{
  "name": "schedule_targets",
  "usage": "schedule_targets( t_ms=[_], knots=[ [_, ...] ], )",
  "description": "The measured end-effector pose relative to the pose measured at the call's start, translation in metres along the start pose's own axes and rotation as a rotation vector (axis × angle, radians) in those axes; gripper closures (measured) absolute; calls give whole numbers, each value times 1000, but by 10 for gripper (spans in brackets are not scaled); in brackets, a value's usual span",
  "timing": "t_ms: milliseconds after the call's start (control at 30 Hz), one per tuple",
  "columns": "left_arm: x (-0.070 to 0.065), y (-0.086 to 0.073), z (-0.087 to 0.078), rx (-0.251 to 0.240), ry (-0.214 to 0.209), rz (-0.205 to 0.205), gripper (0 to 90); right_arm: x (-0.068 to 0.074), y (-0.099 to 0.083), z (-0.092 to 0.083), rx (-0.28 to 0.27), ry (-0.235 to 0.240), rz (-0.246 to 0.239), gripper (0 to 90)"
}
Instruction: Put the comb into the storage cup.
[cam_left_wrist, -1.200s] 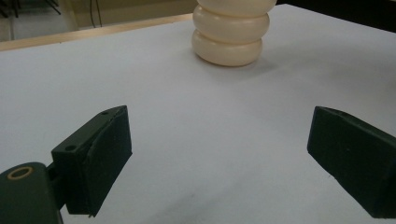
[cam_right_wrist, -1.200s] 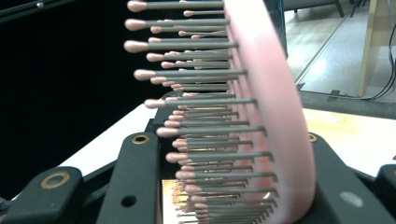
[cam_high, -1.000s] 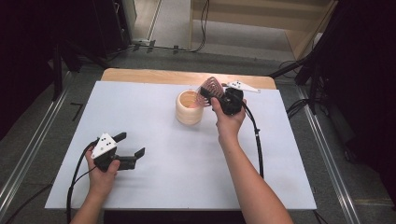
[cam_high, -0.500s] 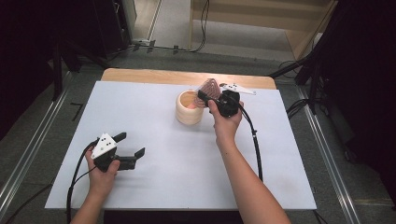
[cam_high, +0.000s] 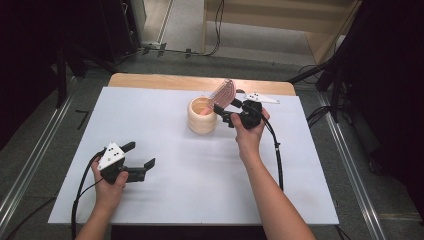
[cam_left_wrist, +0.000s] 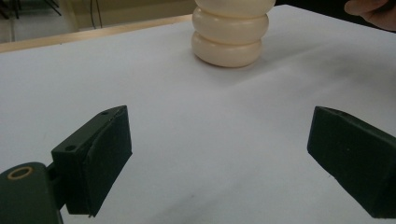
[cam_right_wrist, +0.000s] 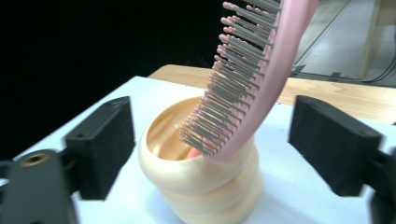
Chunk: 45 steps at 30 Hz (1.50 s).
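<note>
At the table's far middle, the right gripper (cam_high: 226, 112) has just opened its jaws; the pink brush (cam_right_wrist: 252, 88) stands free between them, handle down in the cream ribbed cup (cam_high: 202, 116), leaning on its rim, bristles facing the cup's mouth. The placing looks done. Nearer, the left gripper (cam_high: 137, 160) rests open, holding nothing.

Right tool (cam_high: 231, 111) jaws just opened, no longer clamped on the pink hairbrush (cam_high: 223, 92), brush now free between them, leaning handle-down in the cream cup (cam_high: 202, 116)
</note>
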<state>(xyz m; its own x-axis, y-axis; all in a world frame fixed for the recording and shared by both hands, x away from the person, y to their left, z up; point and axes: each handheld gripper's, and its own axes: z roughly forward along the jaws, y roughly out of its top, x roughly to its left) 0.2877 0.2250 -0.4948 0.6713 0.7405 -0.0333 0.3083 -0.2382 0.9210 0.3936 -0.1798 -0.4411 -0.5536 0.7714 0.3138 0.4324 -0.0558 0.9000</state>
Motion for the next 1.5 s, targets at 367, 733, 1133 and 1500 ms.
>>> schedule_targets(
  t_ms=[367,733,1133,1500],
  knots=[
    [0,0,0,0,-1,0,68,6,-2,-20,30,18,-87,0],
    [0,0,-1,-2,0,5,68,14,-8,-41,21,1,-132,0],
    [0,0,-1,-3,1,7,68,18,-19,-59,34,-8,-163,0],
    [-1,0,-1,-3,1,8,68,18,-35,-75,37,-24,-177,0]
  ],
)
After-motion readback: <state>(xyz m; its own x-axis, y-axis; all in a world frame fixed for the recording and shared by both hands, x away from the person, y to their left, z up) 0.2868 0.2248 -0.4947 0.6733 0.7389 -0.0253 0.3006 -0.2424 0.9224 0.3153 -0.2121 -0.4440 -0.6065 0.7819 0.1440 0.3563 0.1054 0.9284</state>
